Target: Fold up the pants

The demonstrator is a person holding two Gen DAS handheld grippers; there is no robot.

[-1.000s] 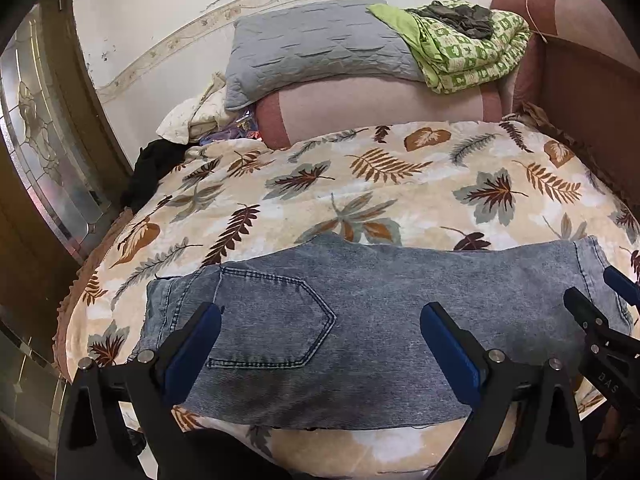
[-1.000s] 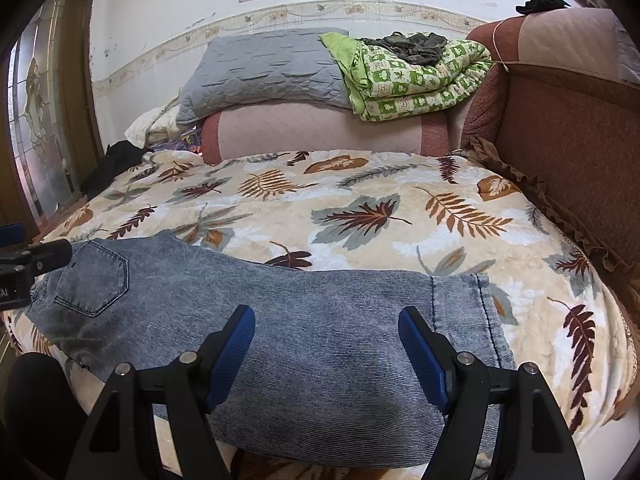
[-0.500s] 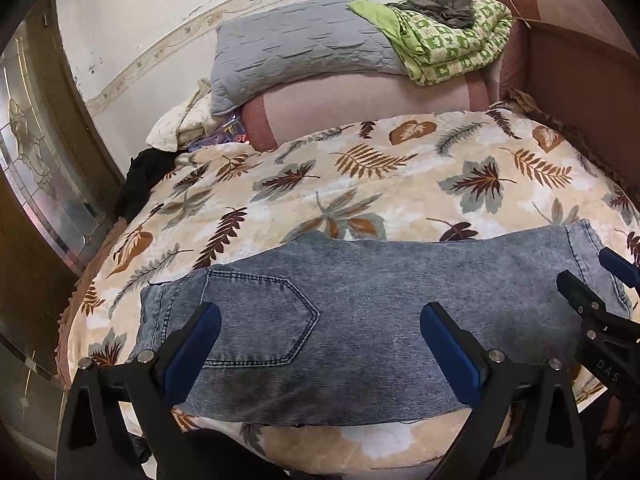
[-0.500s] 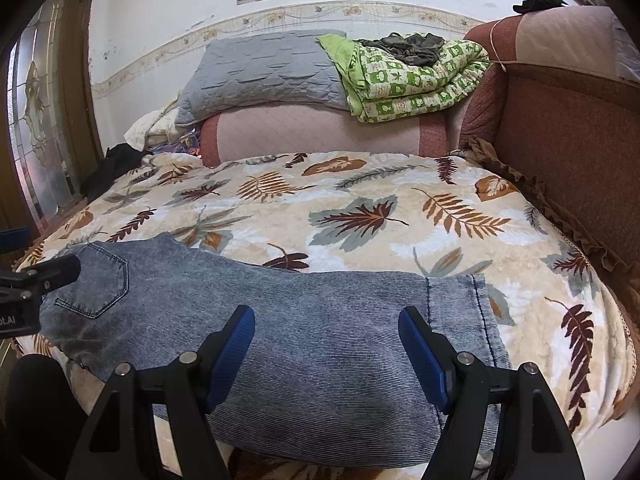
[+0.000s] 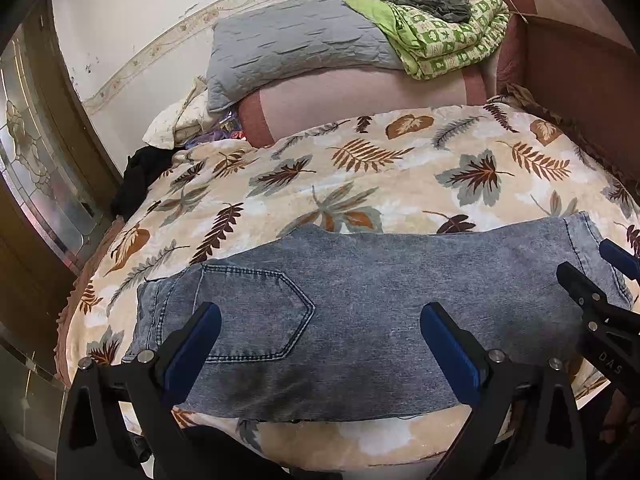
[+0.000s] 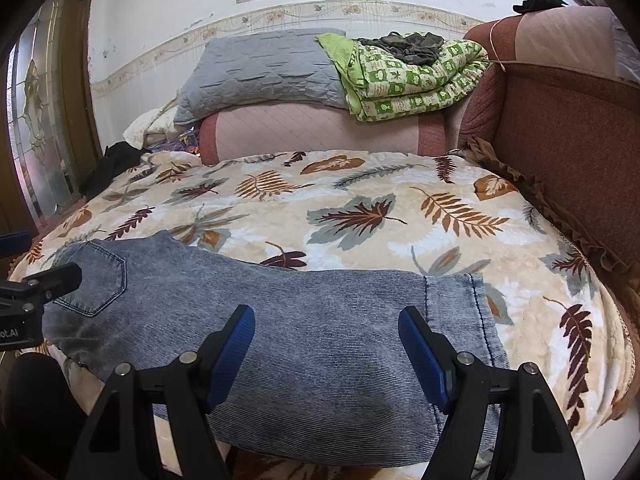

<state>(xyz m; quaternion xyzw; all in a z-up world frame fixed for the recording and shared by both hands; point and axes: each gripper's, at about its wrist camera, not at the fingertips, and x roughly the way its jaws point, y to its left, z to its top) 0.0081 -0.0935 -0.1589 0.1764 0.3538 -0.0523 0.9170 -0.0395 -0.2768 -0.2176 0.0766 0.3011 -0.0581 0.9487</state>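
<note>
Bedroom, leaf-print blanket on bed. Jeans lie flat near front edge, apparently folded lengthwise once; crosswise folds left. Left gripper and right gripper hover above, jaws apart, holding nothing.

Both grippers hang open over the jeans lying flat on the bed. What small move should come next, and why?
Probably lower the right gripper onto the hem end of the jeans and close on it. The jeans lie flat along the near edge of the blanket, nothing is held, and both sets of jaws stand apart; the left gripper sits over the pocket end, so hem to waist looks like the fold.
</note>
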